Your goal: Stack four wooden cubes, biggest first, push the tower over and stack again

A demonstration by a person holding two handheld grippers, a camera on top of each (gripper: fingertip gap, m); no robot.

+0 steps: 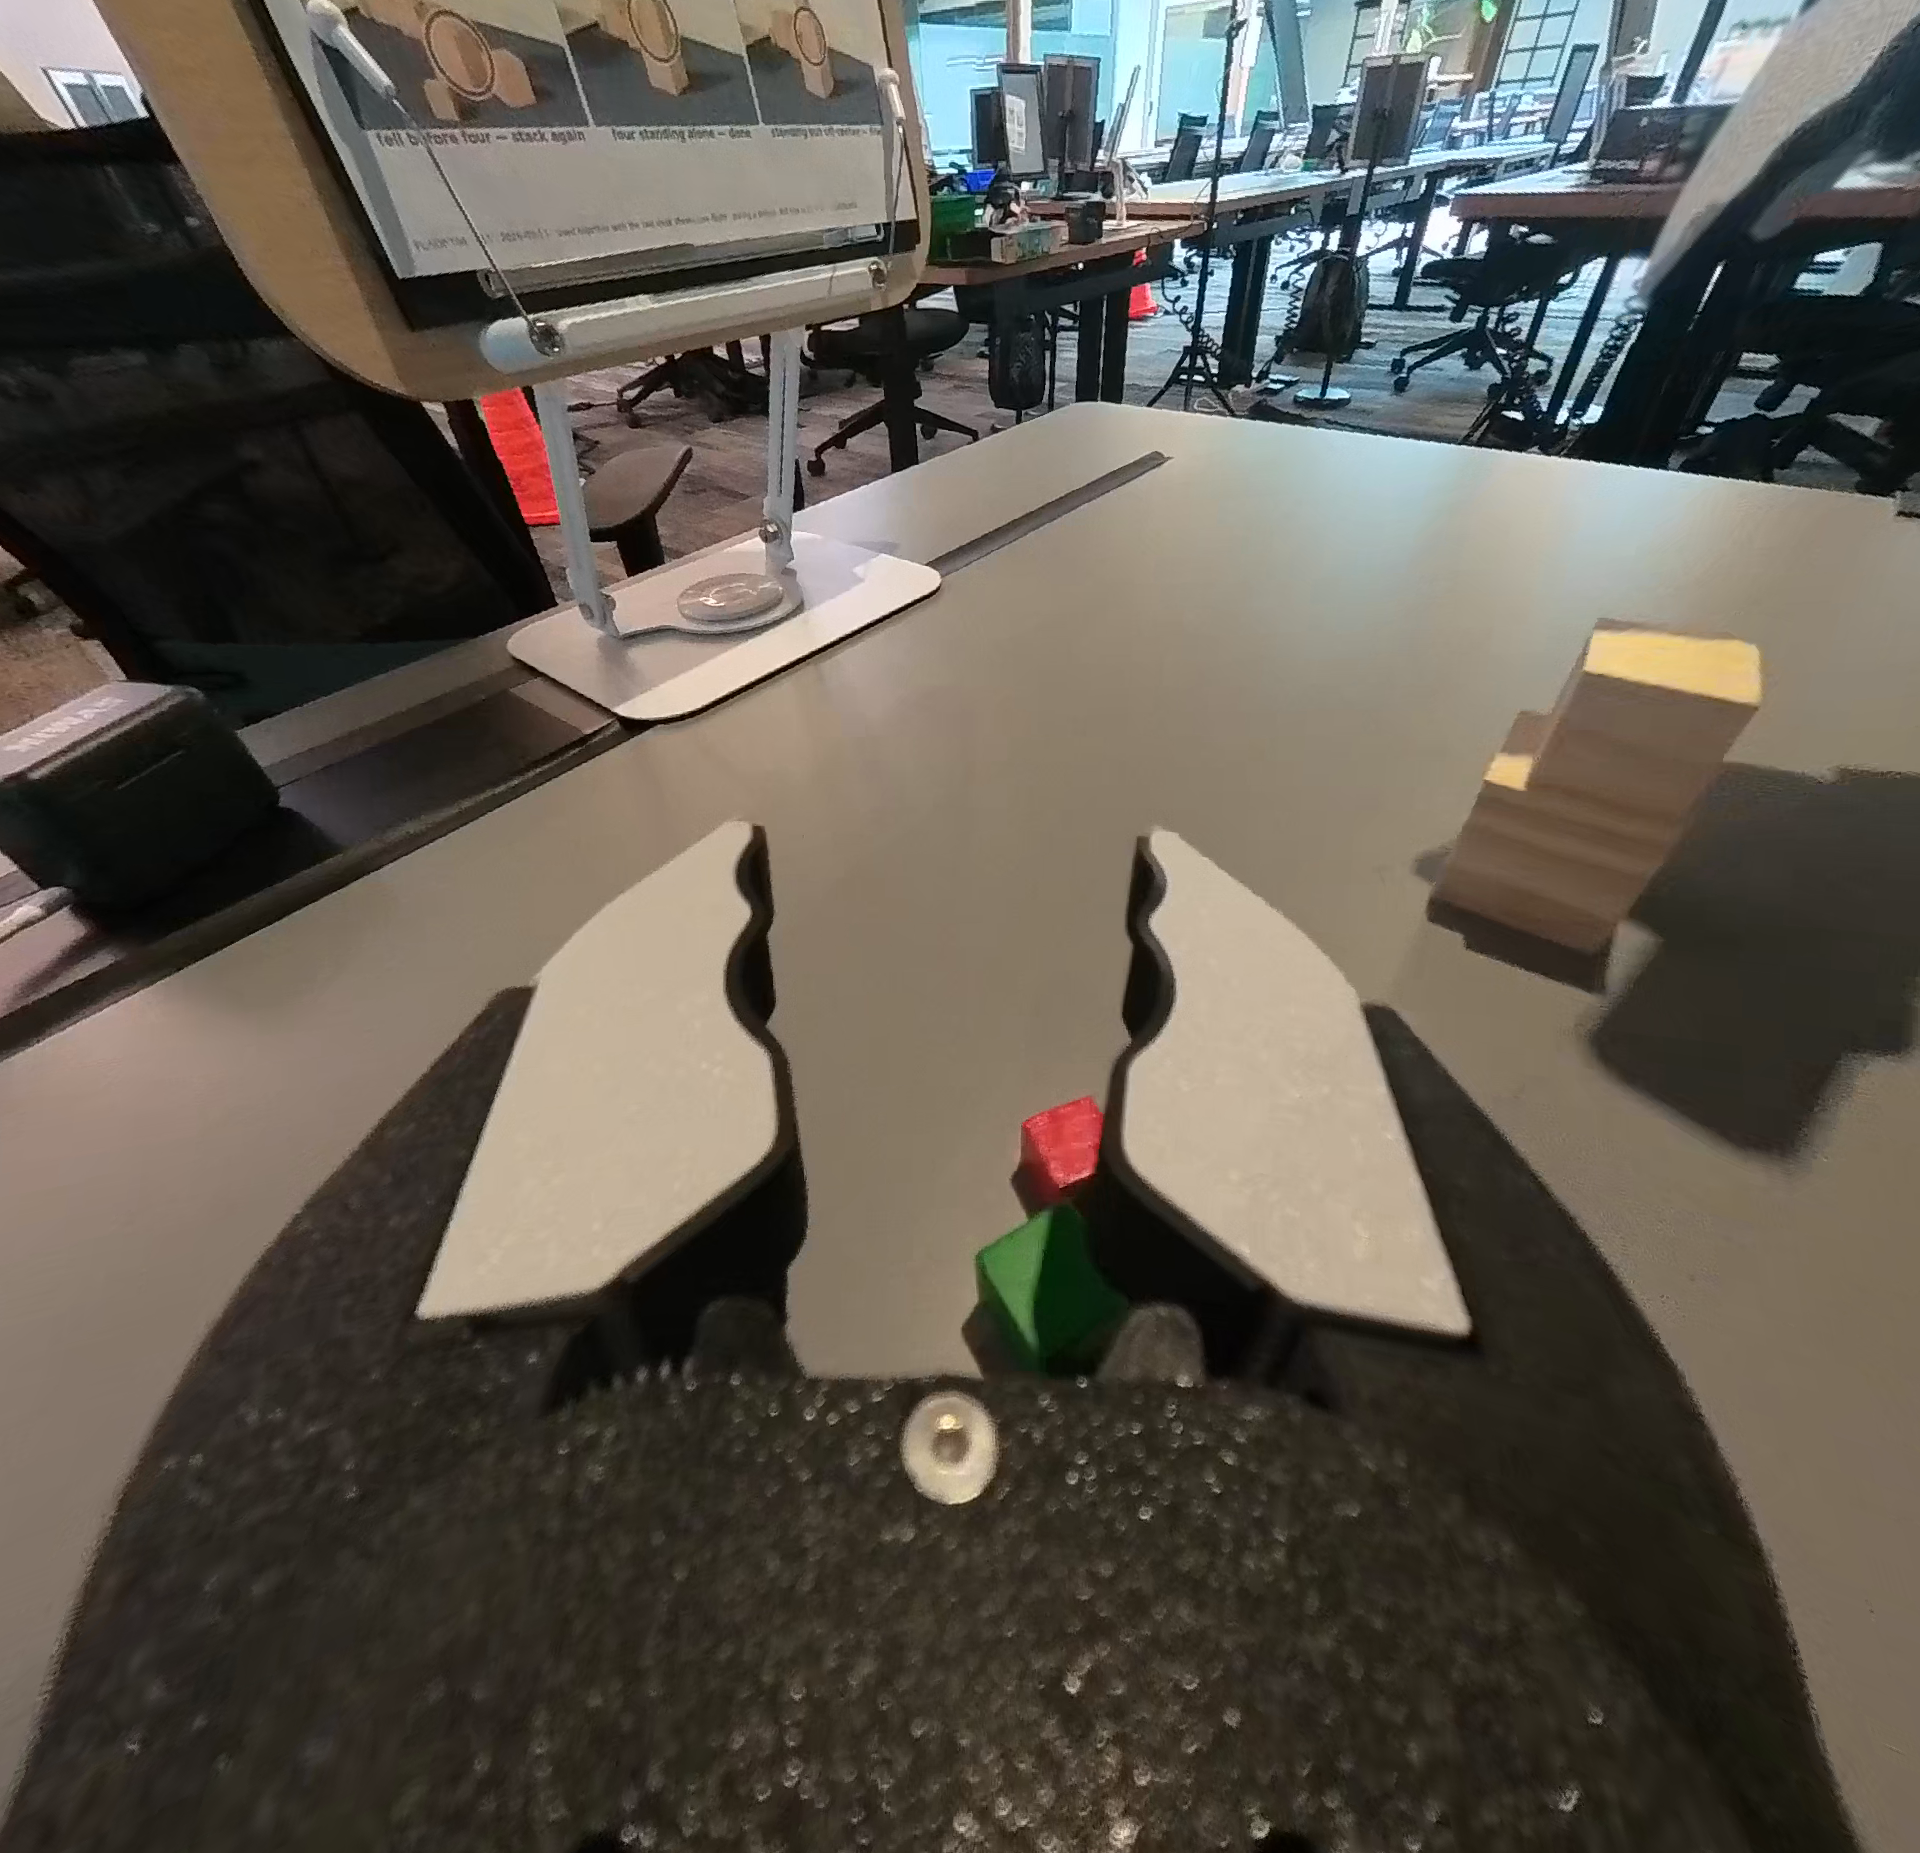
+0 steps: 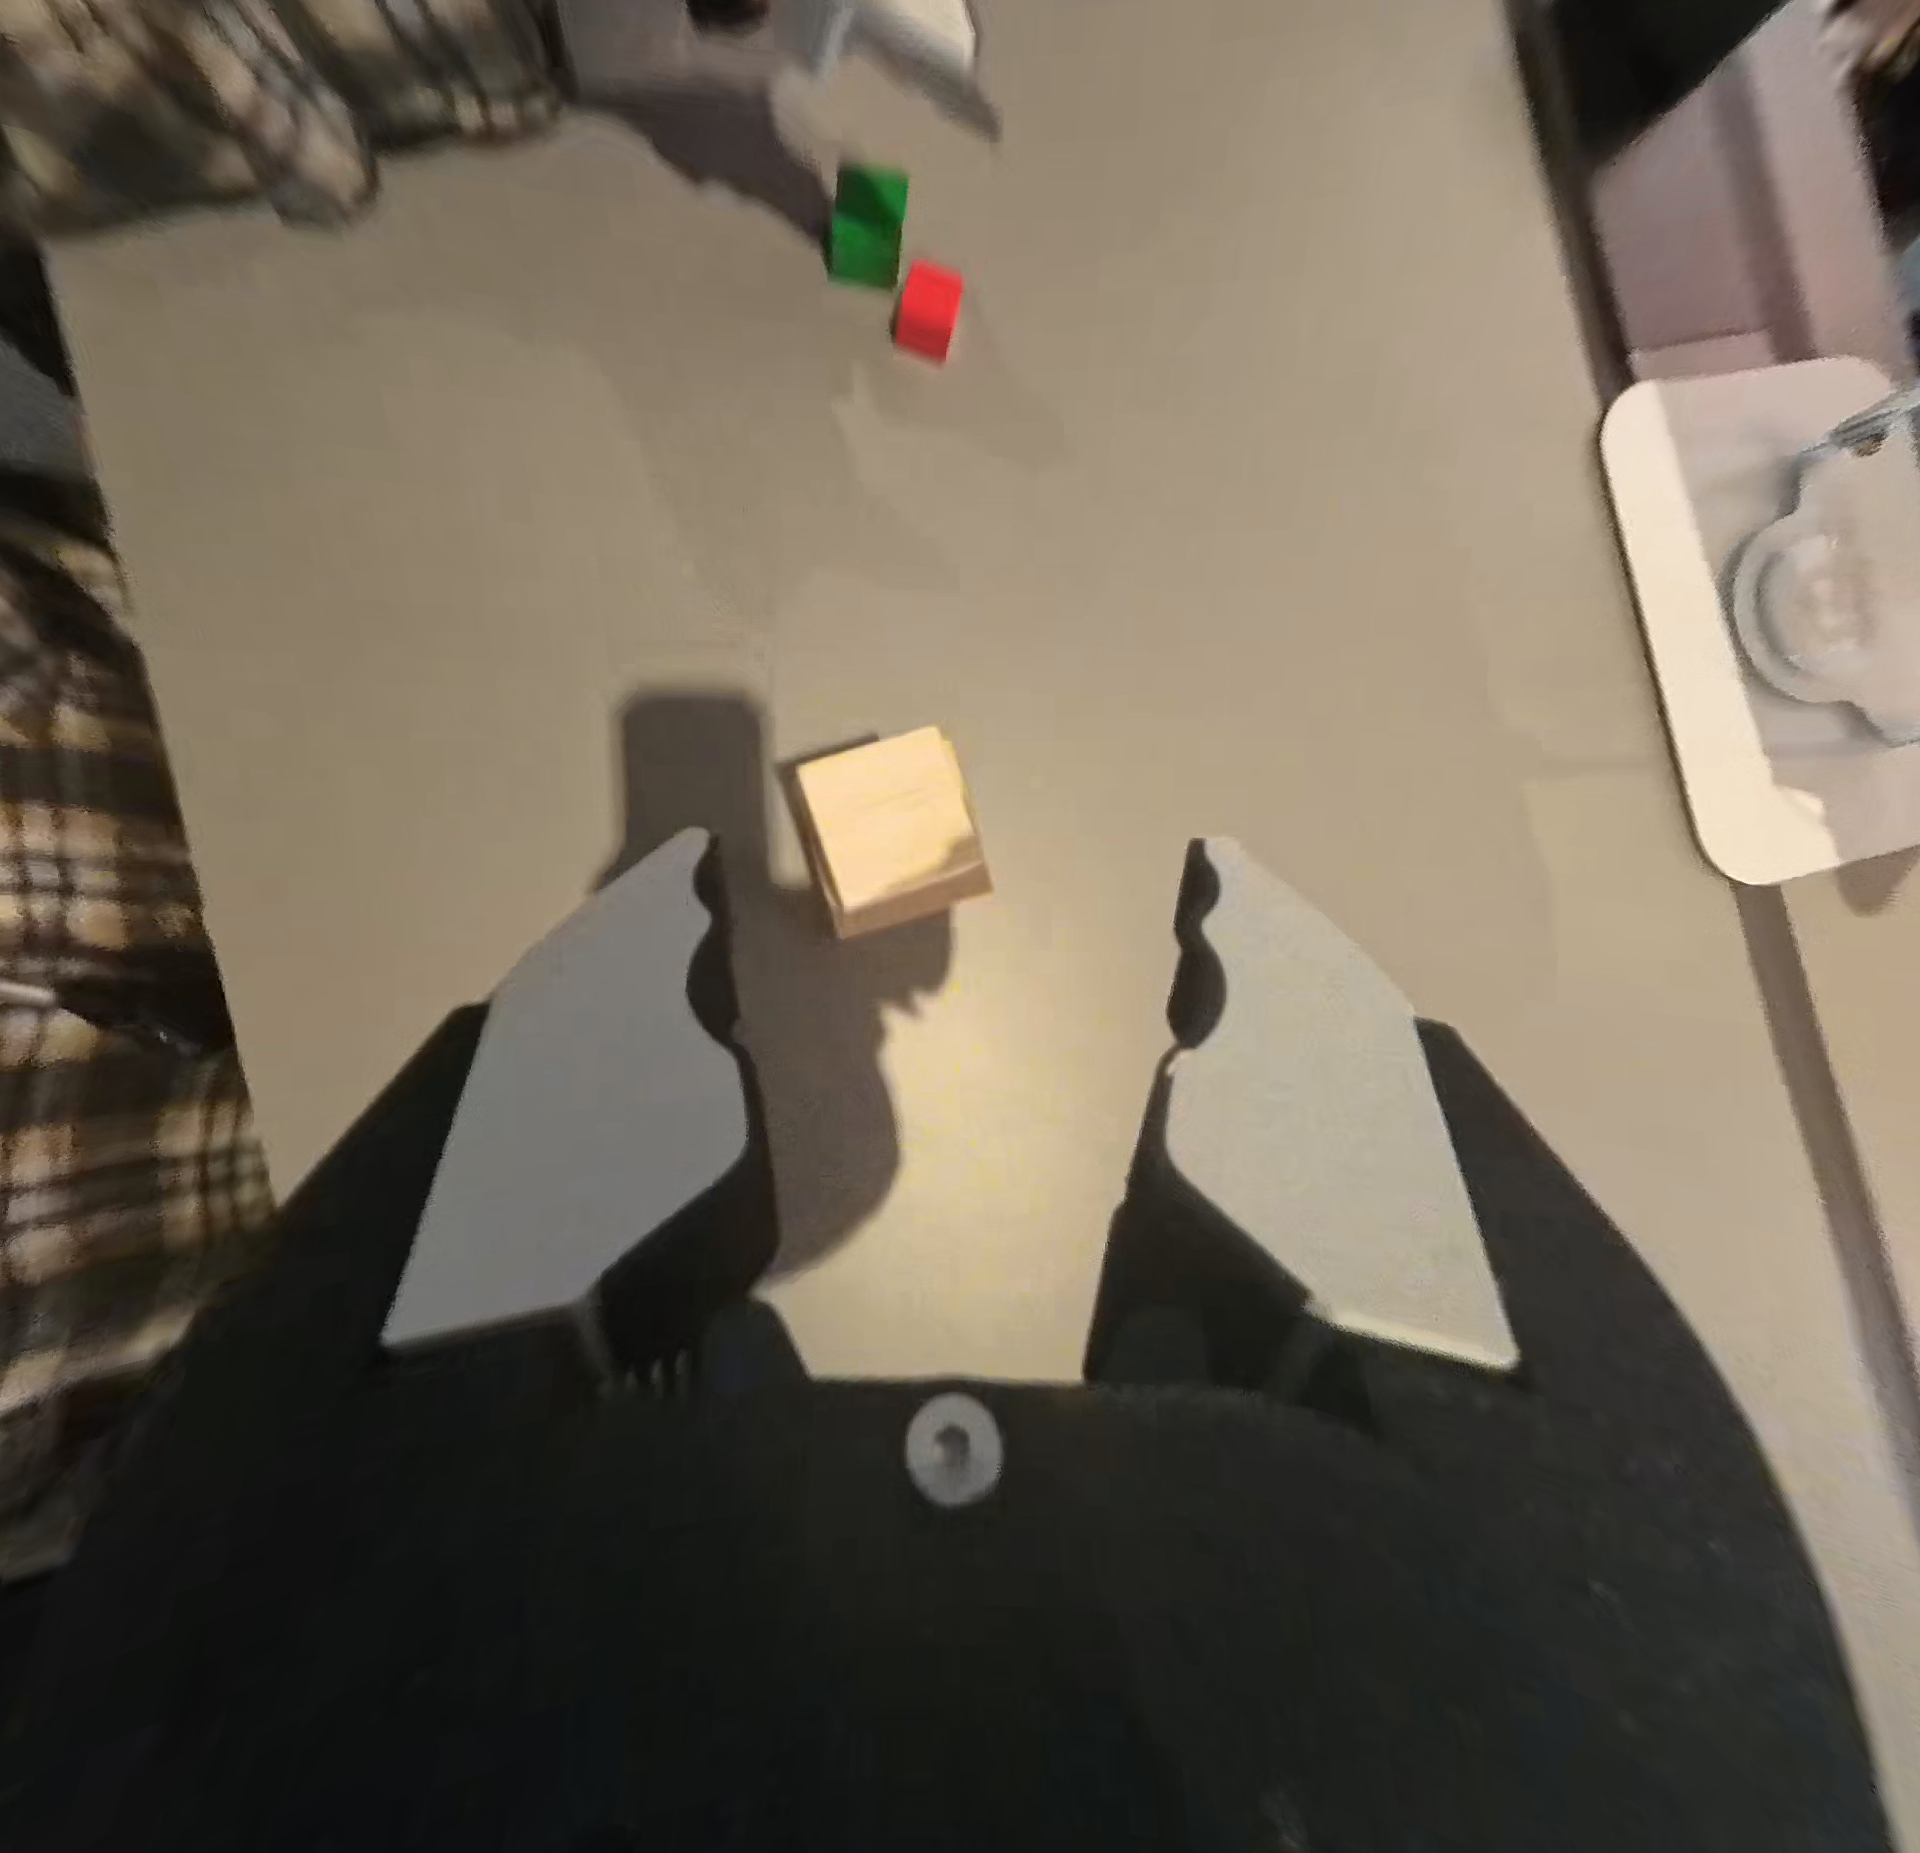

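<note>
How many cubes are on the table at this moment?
4. Two plain wooden cubes are stacked, the upper cube sitting offset on the lower cube. The green cube and red cube lie loose beside each other. None seems hidden.

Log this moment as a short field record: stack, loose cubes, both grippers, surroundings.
stack: two plain wooden cubes, smaller on larger, offset, on the grey table
loose cubes: small green wooden cube and smaller red wooden cube, close together
left gripper: open, empty, above the coloured cubes
right gripper: open, empty, above the stack
surroundings: white document stand
</note>
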